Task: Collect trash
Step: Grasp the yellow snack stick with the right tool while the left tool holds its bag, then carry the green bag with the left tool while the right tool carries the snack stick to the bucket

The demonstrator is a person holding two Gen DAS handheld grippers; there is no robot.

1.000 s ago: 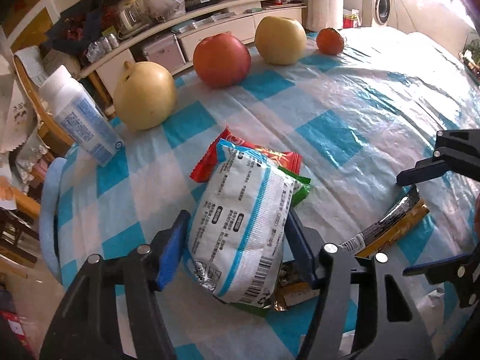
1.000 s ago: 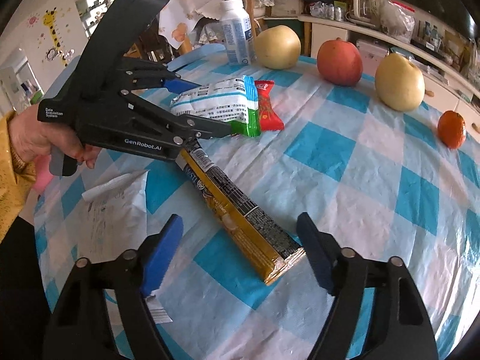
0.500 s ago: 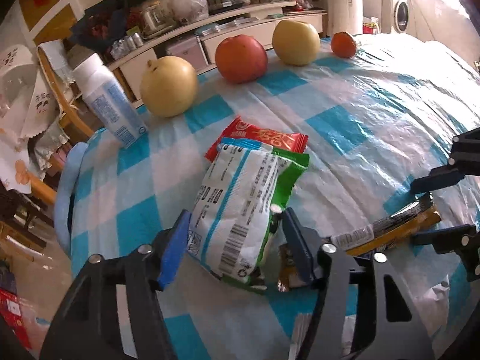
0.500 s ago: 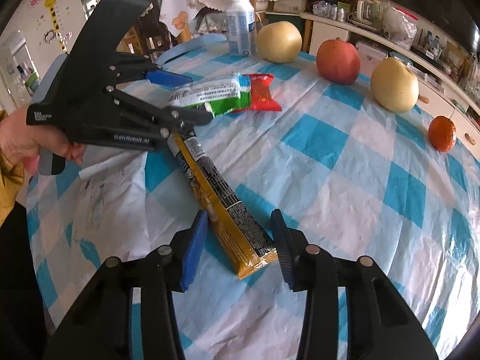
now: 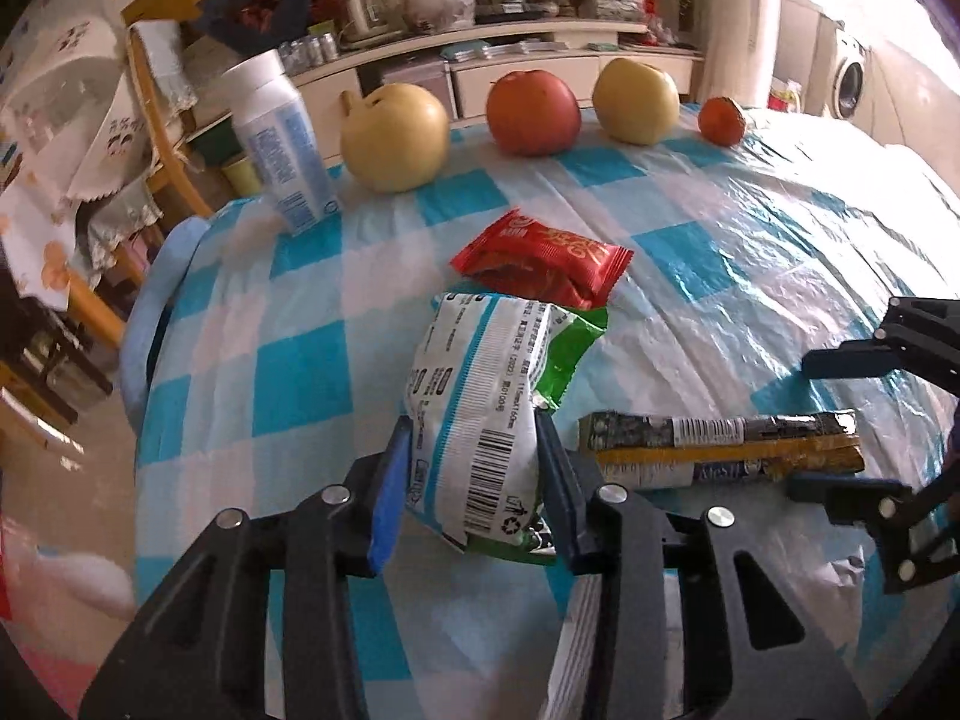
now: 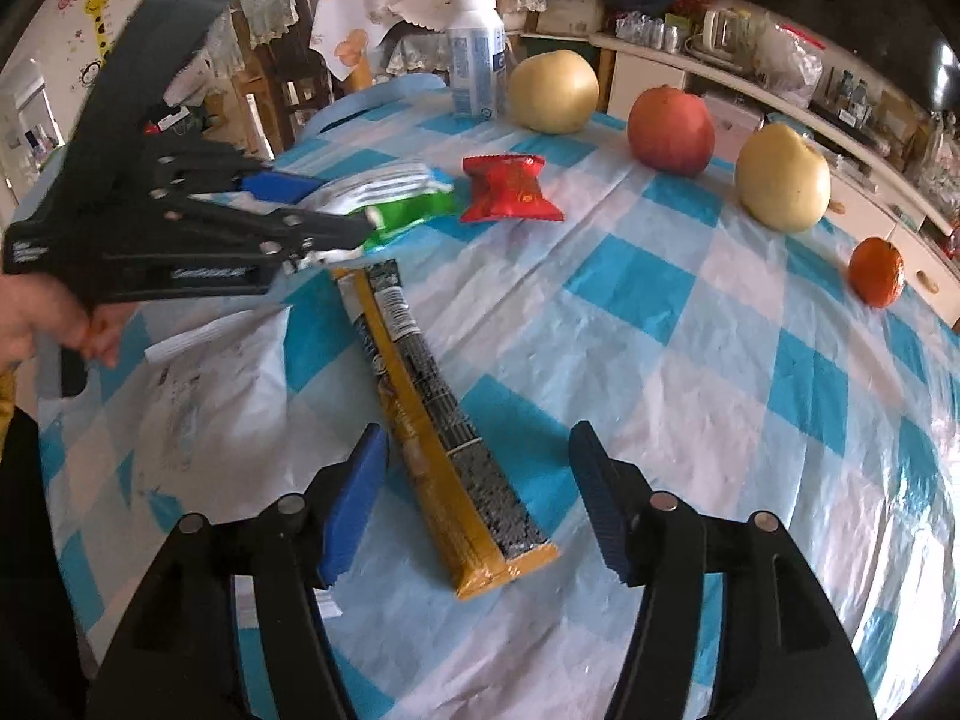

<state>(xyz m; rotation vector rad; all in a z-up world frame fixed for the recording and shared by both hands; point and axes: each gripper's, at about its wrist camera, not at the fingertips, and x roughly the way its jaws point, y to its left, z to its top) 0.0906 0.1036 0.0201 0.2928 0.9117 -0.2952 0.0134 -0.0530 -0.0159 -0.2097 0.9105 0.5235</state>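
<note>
My left gripper (image 5: 474,468) is shut on a white and green snack wrapper (image 5: 480,402) and holds it above the checked tablecloth; it also shows in the right wrist view (image 6: 390,198). A red wrapper (image 5: 543,258) lies flat beyond it, also in the right wrist view (image 6: 510,189). A long yellow and black wrapper (image 6: 438,420) lies on the cloth, its near end between the open jaws of my right gripper (image 6: 480,498). That wrapper also shows in the left wrist view (image 5: 720,450).
Two yellow pears (image 5: 393,138) (image 5: 636,99), a red apple (image 5: 531,111), a small orange (image 5: 720,120) and a white bottle (image 5: 279,144) stand along the table's far edge. A white plastic bag (image 6: 198,396) lies at the near left. Chairs and shelves stand behind.
The left gripper has lifted the white and green wrapper off the red one and pulled it back. The right gripper's jaws have opened wider around the long wrapper's end.
</note>
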